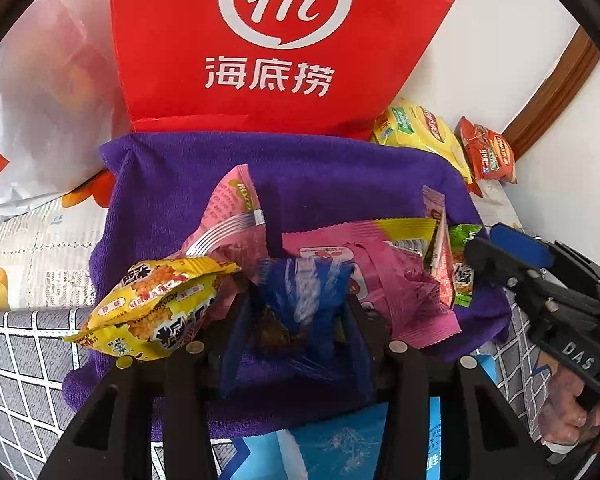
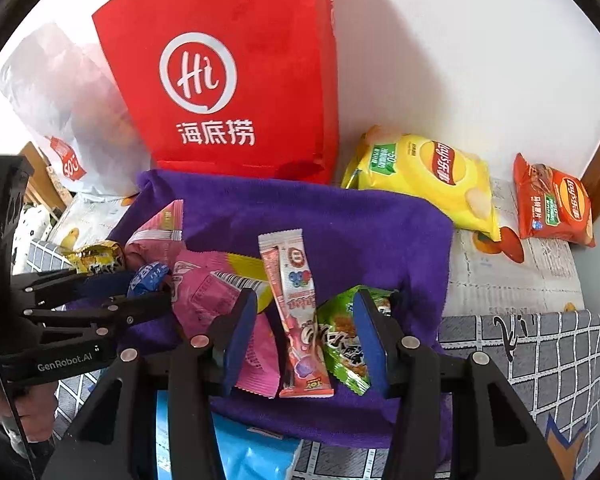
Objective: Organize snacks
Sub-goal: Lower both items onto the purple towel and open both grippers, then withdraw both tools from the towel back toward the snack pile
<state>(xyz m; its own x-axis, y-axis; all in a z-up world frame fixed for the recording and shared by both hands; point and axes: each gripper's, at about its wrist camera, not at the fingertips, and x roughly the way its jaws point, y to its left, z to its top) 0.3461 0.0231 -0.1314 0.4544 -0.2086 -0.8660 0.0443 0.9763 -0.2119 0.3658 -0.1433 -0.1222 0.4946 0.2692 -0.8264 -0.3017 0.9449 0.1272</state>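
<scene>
Several small snack packets lie on a purple towel (image 1: pixel 340 180) (image 2: pixel 340 220). My left gripper (image 1: pixel 300 296) (image 2: pixel 156 288) is shut on a crinkled blue packet (image 1: pixel 304 292) (image 2: pixel 148 274), just above the towel. A yellow noodle-snack packet (image 1: pixel 160 304) (image 2: pixel 96 258) lies to its left, and pink packets (image 1: pixel 380 272) (image 2: pixel 208 292) lie behind it. My right gripper (image 2: pixel 304 296) (image 1: pixel 496 252) stands open over the towel's right part. A red-pink stick packet (image 2: pixel 296 312) and a green packet (image 2: pixel 344 340) lie loose between its blue pads (image 2: pixel 240 320).
A tall red bag (image 2: pixel 240 100) (image 1: pixel 280 40) stands behind the towel, with a white plastic bag (image 1: pixel 40 100) to its left. Yellow chips (image 2: pixel 432 176) and orange-red chips (image 2: pixel 556 204) lie at the back right by the wall. A light-blue pack (image 2: pixel 252 456) lies near me on the checked cloth (image 2: pixel 540 360).
</scene>
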